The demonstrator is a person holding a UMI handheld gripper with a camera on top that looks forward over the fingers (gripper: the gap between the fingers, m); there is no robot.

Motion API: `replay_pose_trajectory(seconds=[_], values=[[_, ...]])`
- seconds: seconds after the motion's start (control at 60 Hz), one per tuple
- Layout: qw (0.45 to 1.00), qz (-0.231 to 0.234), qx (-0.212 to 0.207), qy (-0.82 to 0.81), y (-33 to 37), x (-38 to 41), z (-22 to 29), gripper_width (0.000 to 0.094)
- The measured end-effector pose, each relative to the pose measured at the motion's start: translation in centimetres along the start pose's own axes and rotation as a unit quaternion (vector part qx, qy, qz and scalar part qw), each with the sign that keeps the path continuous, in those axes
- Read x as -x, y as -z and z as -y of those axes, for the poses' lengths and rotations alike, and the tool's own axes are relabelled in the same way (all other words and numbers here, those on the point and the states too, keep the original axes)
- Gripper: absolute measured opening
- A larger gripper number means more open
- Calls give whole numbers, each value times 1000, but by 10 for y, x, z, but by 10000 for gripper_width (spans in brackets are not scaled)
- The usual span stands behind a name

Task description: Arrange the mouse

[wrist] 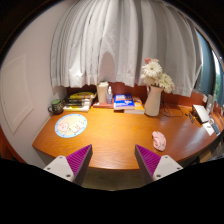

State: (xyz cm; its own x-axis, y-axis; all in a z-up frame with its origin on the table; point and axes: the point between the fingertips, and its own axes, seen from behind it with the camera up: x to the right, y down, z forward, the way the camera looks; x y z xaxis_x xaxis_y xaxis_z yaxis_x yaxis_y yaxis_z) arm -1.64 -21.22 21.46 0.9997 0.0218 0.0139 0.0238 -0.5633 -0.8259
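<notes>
Wooden table [115,135] before white curtains [120,40], bearing a vase of flowers [153,88] and books [124,101] along its far edge, a round plate [71,125] near its left end. The pink mouse [159,140] lies toward the right edge. Gripper [112,160] open, empty, well short: approach stage; next, advance rightward to straddle the mouse.

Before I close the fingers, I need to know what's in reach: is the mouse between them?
No, the mouse lies on the table beyond the open gripper, ahead of its right-hand finger, with nothing between the fingers.
</notes>
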Motion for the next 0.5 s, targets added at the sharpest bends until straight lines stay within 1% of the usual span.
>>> replay_pose_trajectory(seconds=[0.05, 0.083, 0.2, 0.333, 0.5], values=[[1000, -5, 22, -8, -24, -24, -46, 854], [999, -21, 35, -1, -49, -43, -90, 854], [996, -53, 71, -22, -68, -98, -141, 857], [990, -94, 94, -46, -90, -164, -165, 855], [988, -107, 99, -52, -134, -219, -157, 855]])
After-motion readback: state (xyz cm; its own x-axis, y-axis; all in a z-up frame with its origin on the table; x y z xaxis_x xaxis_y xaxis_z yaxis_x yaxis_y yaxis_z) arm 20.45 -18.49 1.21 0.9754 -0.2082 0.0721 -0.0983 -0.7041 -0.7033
